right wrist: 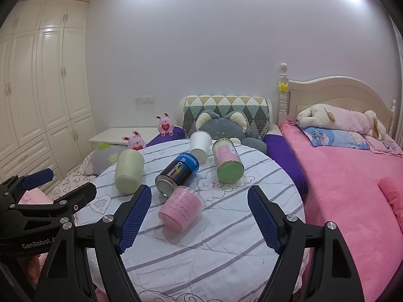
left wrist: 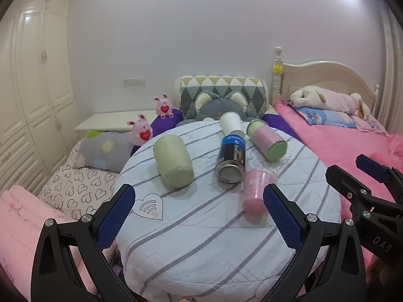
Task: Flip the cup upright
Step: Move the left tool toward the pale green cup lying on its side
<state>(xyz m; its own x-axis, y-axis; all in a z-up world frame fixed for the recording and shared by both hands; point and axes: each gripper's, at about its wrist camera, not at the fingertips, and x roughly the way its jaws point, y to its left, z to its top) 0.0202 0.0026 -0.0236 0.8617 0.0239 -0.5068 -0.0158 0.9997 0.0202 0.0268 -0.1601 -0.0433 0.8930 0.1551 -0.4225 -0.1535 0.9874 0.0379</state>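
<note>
Several containers lie on their sides on a round table with a striped cloth [left wrist: 201, 239] [right wrist: 226, 246]: a pale green cup [left wrist: 173, 162] [right wrist: 128, 172], a white cup [left wrist: 230, 123] [right wrist: 199, 146], a black-and-blue can [left wrist: 231, 159] [right wrist: 177, 175], a pink-and-green can [left wrist: 267, 141] [right wrist: 228, 159], and a pink plastic cup [left wrist: 255, 191] [right wrist: 181, 209] nearest me. My left gripper [left wrist: 199, 214] is open and empty, short of the cups. My right gripper [right wrist: 199, 216] is open and empty, its fingers either side of the pink cup but nearer me.
A bed with a pink blanket [right wrist: 352, 188] lies to the right. Pillows and plush toys [right wrist: 226, 125] sit behind the table. A wardrobe [right wrist: 37, 88] and a low white cabinet [right wrist: 121, 133] stand at the left. Each gripper shows at the edge of the other's view.
</note>
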